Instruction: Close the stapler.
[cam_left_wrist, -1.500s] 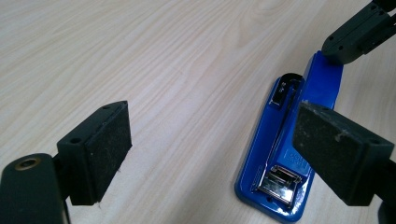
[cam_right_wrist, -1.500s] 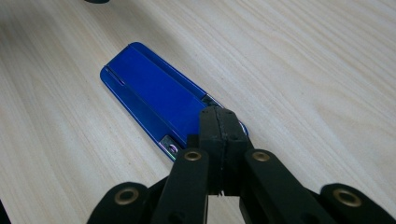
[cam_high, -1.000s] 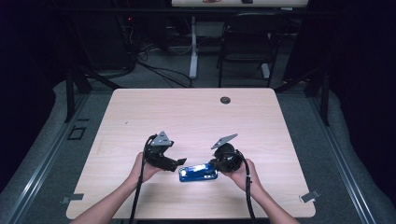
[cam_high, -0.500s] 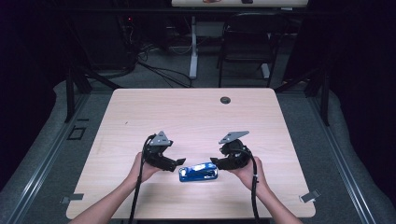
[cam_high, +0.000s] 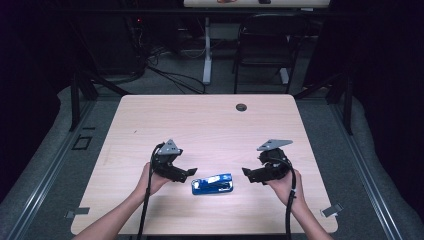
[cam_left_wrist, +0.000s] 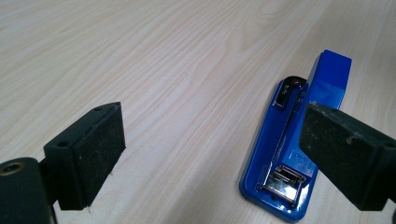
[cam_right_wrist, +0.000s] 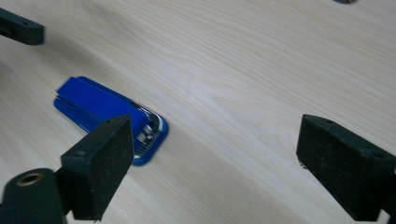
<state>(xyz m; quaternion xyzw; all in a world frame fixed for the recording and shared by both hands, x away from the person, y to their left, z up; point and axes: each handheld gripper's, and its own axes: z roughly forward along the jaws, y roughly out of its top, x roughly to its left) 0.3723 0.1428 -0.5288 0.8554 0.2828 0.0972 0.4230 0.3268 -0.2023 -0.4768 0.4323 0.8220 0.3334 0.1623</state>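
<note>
Stapler (cam_high: 213, 183): we note a blue stapler lying flat on the table (cam_high: 200, 125), near the front edge, between our two hands; nothing touches it.
Stapler detail: in the left gripper view the stapler (cam_left_wrist: 289, 154) shows a blue base with metal parts at both ends; in the right gripper view the stapler (cam_right_wrist: 109, 119) lies lower left of centre.
Left hand-held gripper (cam_high: 191, 173): we hold it just left of the stapler, jaws apart, tips pointing at it. In its own view one pad (cam_left_wrist: 93, 154) is over bare wood, the other overlaps the stapler's edge; we cannot tell contact there.
Right hand-held gripper (cam_high: 246, 173): we hold it to the right of the stapler, apart from it; its jaws have just been opening and stand wide, nothing between them but table.
Table extras: a small dark round thing (cam_high: 241, 107) lies near the far edge.
</note>
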